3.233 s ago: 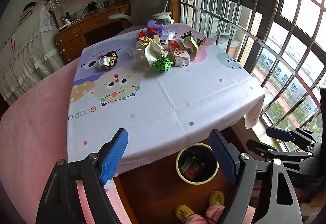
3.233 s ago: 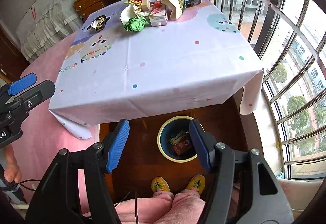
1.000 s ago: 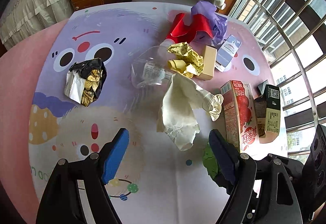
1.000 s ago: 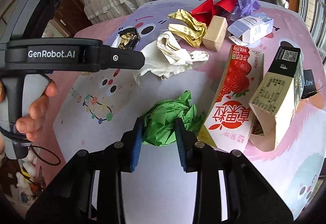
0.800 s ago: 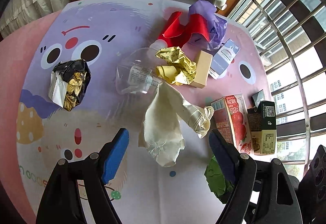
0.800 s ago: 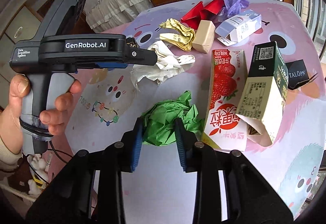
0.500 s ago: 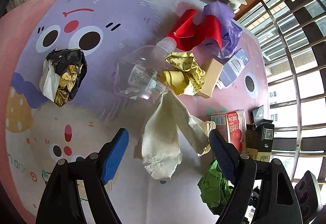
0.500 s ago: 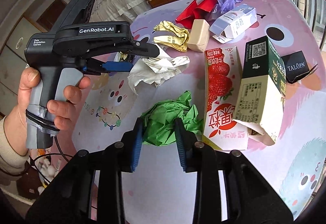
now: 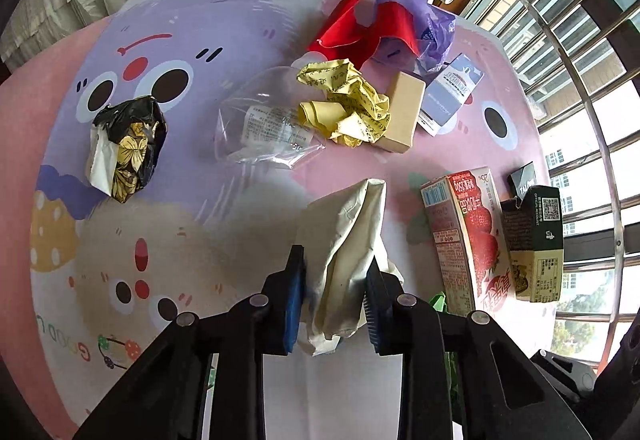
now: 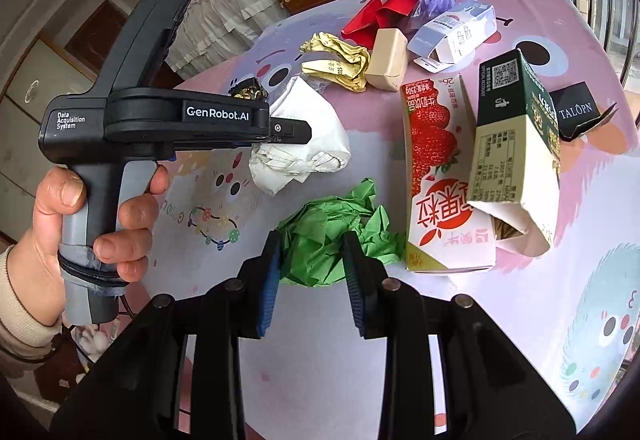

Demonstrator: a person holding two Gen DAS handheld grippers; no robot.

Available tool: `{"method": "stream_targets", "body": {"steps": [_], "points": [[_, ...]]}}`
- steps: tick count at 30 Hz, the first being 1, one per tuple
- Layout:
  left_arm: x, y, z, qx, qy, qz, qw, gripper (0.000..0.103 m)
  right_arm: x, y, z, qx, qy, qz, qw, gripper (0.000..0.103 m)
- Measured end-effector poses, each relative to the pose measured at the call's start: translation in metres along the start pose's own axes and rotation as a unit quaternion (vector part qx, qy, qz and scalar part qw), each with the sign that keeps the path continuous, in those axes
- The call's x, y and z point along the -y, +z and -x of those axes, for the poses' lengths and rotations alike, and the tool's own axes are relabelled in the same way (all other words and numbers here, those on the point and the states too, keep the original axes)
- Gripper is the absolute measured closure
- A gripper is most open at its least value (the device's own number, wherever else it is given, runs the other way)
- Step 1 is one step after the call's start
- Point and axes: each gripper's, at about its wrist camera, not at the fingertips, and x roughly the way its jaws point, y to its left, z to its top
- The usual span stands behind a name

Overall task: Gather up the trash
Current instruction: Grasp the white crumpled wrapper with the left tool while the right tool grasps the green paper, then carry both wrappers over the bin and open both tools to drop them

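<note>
- On the surface (image 9: 248, 224), covered by a cartoon-print cloth, several pieces of trash lie grouped toward the window side.
- Left claw (image 9: 334, 294): closed on the cream crumpled paper (image 9: 344, 240), which fills the gap between both pads. The paper's long axis runs forward, away from the claw.
- Right claw (image 10: 310, 260): closed on the green paper ball (image 10: 328, 236), just beside the strawberry carton (image 10: 440, 176).
- Both items sit at surface level; whether either is lifted clear cannot be told.
- Judgement: both claws are loaded, so the coming move is a carry to a bin, which is not in view.
- Remaining trash: yellow wrapper (image 9: 348, 104), clear bag (image 9: 268, 128), dark foil wrapper (image 9: 126, 148), all ahead of the left claw.
</note>
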Motion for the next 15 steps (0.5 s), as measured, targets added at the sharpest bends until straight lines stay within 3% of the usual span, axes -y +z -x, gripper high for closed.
{"method": "stream_targets", "body": {"steps": [7, 15], "points": [[-0.016, -0.056, 0.054, 0.03, 0.008, -0.022, 0.9993, 0.077, -0.031, -0.024, 0.016, 0.015, -0.014, 0.0, 1.0, 0.076], [-0.051, -0.16, 0.124, 0.049, -0.015, -0.033, 0.9982, 0.077, -0.098, -0.078, 0.044, 0.044, -0.042, 0.005, 0.998, 0.076]]}}
